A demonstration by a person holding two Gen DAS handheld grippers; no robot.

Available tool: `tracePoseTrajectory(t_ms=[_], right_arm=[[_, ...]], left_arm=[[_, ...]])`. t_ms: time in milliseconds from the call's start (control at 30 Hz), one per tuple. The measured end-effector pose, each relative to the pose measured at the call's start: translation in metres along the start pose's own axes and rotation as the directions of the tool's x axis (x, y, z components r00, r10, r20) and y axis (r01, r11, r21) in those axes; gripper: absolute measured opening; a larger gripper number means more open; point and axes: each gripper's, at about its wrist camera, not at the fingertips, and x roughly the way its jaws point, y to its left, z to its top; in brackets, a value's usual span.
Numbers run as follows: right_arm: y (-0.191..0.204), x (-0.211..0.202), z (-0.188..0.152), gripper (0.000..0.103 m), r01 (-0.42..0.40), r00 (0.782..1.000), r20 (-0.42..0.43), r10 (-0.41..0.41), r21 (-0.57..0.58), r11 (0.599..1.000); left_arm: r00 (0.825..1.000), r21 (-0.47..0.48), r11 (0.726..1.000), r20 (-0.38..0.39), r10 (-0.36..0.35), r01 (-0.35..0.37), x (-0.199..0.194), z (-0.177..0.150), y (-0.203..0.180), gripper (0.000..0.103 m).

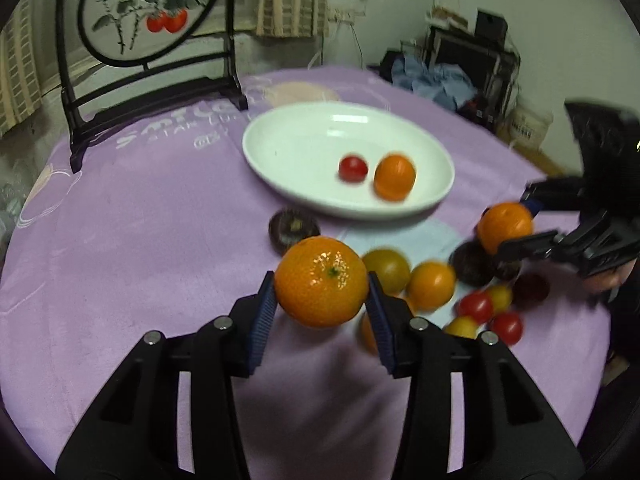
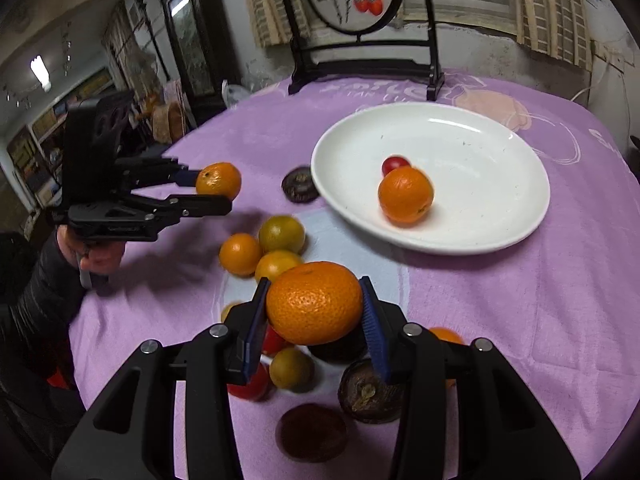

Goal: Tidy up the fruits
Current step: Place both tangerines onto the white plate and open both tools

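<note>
My left gripper (image 1: pixel 321 298) is shut on a mandarin (image 1: pixel 321 282) held above the purple cloth; it also shows in the right wrist view (image 2: pixel 218 190). My right gripper (image 2: pixel 314 310) is shut on another mandarin (image 2: pixel 314 308); it also shows in the left wrist view (image 1: pixel 516 224). A white oval plate (image 1: pixel 296 148) holds an orange (image 1: pixel 395 176) and a cherry tomato (image 1: pixel 353 168); the plate also shows in the right wrist view (image 2: pixel 500 168). Loose oranges (image 2: pixel 240 254), cherry tomatoes (image 1: pixel 476 306) and dark round fruits (image 2: pixel 370 394) lie in a pile between the grippers.
A black-framed round painted screen (image 1: pixel 140 12) stands at the table's far edge. A dark round fruit (image 1: pixel 294 230) lies beside the plate's near rim. The purple cloth (image 1: pixel 140 220) covers the round table. Cluttered furniture stands beyond the table.
</note>
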Motion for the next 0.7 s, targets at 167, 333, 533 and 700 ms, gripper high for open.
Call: tracePoseTrajectory(t_ms=[167,333,533,700], right_arm=[[-0.041,-0.010,0.024,0.044,0.047,0.986,0.150,-0.075,0.181,0.982],[-0.083,0.008,0.044,0.044,0.130,0.974,0.138,-0.181,0.318,0.939],[-0.103,0.034,0.046,0.044,0.202,0.972,0.049,-0.230,0.329,0.922],[-0.099,0.036,0.042,0.051,0.204,0.977,0.001,-0.215,0.317,0.926]], left_arm=[[0.998,-0.086,0.996,0.069,-0.012,0.018,0.003,0.034,-0.012,0.045],[0.999,-0.159,0.987,0.049,-0.009,0.017,0.040,0.071,-0.018,0.045],[0.996,-0.184,0.980,-0.059,0.071,-0.080,0.092,0.090,-0.024,0.045],[0.988,-0.147,0.978,-0.065,0.139,-0.147,0.094,0.089,-0.030,0.077]])
